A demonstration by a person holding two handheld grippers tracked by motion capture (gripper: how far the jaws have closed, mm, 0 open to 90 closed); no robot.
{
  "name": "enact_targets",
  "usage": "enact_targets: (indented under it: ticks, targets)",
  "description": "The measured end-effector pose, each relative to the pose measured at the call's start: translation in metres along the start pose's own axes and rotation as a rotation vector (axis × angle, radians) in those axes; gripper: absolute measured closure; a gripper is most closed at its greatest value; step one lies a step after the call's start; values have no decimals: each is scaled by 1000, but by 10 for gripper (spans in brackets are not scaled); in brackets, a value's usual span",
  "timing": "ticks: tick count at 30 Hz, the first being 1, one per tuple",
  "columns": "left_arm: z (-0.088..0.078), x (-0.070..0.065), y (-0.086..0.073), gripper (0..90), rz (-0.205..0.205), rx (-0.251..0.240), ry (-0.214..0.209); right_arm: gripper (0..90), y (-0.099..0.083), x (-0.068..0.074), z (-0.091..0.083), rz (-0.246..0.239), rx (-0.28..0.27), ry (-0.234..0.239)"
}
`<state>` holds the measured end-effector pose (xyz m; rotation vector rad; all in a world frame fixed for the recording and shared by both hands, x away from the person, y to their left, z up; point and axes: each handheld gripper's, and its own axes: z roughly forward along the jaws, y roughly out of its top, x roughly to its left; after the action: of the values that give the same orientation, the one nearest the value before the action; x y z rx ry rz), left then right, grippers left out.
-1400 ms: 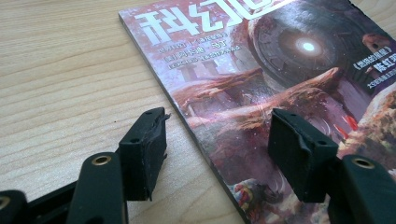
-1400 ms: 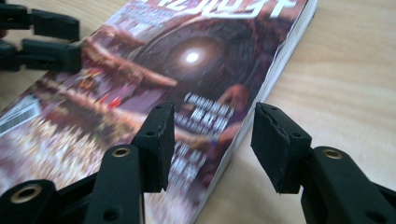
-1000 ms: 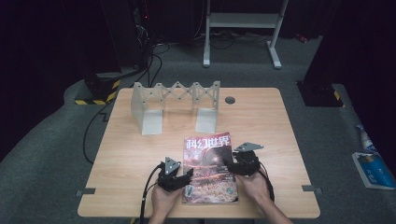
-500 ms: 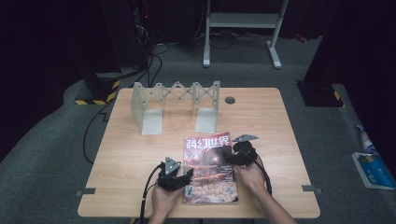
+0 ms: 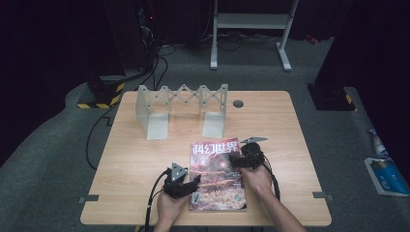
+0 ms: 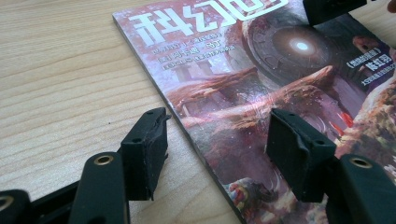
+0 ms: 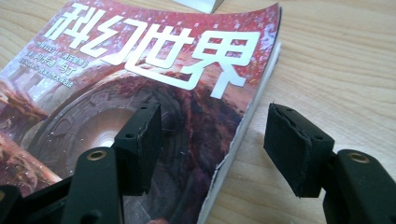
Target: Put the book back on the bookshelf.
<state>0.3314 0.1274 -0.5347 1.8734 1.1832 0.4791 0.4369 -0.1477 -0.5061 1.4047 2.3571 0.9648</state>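
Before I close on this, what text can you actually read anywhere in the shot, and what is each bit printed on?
"科幻世界": large white title across the top of the magazine cover.
Small white lines under the title, at the cover's left: too small to read.
Small white text near the cover's edge in the left gripper view: too blurred to read.
Expanding rack and table: no text seen.

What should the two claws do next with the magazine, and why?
Probably close the right claw on the magazine's right edge. Its open jaws already stand one over the cover, one over the table, astride that edge. The left claw is open astride the left edge too, so it might squeeze as well.
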Motion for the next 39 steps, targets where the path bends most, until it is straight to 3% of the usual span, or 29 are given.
enact_targets:
  ticks: [6, 20, 33, 39]
  targets:
    - [1, 0, 0, 385, 6, -1, -6, 377, 0, 3, 3, 37, 28, 41]
    - [3, -2, 1, 416, 30, -1, -27, 387, -2, 5, 3, 31, 23, 31]
    - [3, -2, 1, 415, 31, -6, -29, 477, -5, 3, -3, 72, 20, 41]
    - [3, -2, 1, 415, 30, -8, -28, 520, -7, 2, -6, 69, 8, 47]
